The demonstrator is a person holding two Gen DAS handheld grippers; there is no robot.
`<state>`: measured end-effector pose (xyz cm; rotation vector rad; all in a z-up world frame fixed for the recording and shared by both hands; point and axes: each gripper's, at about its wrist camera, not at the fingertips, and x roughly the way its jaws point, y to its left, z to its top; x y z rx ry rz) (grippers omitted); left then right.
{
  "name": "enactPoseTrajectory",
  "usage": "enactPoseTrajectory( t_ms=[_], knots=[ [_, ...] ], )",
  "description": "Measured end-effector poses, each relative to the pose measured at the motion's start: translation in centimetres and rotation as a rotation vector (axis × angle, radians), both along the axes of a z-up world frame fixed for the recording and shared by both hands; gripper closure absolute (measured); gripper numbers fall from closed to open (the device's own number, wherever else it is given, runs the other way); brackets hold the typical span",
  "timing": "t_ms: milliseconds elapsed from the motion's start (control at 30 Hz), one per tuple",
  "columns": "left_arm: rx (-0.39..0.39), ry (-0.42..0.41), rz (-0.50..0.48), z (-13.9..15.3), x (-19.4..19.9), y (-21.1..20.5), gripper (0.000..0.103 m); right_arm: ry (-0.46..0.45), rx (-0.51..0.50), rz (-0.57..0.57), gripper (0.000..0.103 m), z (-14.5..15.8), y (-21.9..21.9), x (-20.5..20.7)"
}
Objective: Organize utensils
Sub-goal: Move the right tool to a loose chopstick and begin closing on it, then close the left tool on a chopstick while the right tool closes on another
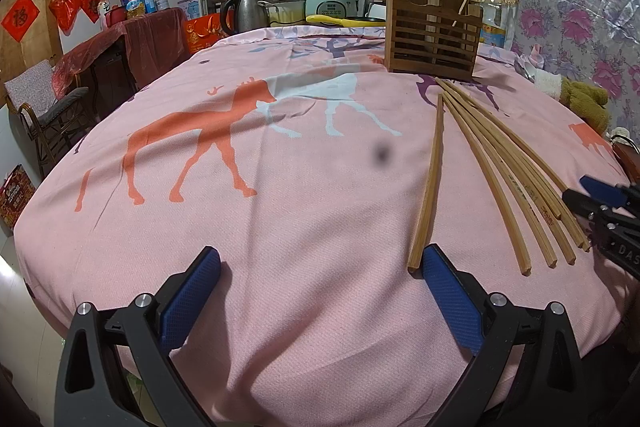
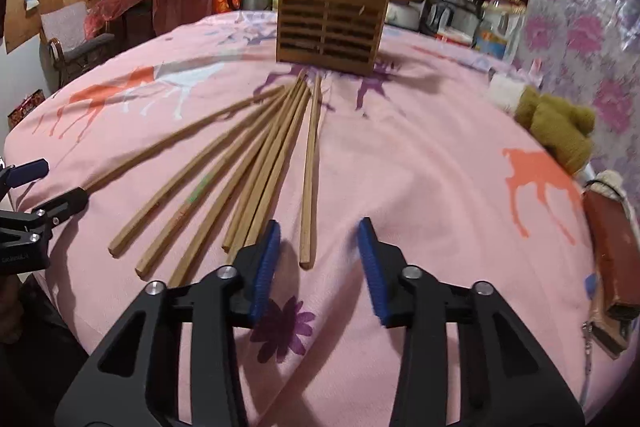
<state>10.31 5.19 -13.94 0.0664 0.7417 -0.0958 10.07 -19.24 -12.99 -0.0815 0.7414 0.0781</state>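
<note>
Since the chopsticks point(image 2: 256, 167) fan toward the wooden holder point(image 2: 330, 27), the right tongs point(image 2: 319, 259) straddle one end, still unclamped. Left tongs point(image 1: 320, 287) stand wide, empty

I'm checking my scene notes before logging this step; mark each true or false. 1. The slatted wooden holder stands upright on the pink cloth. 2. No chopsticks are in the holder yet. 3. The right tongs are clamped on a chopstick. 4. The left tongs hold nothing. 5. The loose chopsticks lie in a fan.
1. True: the slatted wooden holder stands upright on the pink animal-print cloth.
2. False: a couple of sticks already lean in it.
3. False: the right tongs are open, one bamboo chopstick lying loose between the pads.
4. True: the left tongs are open and empty.
5. True: the loose chopsticks fan out.
</note>
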Motion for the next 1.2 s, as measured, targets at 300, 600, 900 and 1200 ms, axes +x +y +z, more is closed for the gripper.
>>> enactPoseTrajectory(
  t_ms=[300, 600, 900, 1200],
  knots=[
    [-0.007, 0.004, -0.020, 0.1, -0.2, -0.2, 0.006, 0.028, 0.062, -0.088, 0.094, 0.0, -2.3, -0.4],
    [-0.039, -0.005, -0.199, 0.3, -0.9, -2.3, 0.045, 0.026, 0.050, -0.092, 0.092, -0.1, -2.1, -0.5],
    [-0.125, 0.037, -0.408, 0.5, -1.2, -5.0, 0.094, 0.031, 0.067, -0.096, 0.092, 0.0, -2.3, -0.5],
    [-0.127, 0.034, -0.393, 0.2, -0.9, -5.4, 0.091, 0.029, 0.061, -0.098, 0.092, 0.0, -2.2, -0.5]
  ],
)
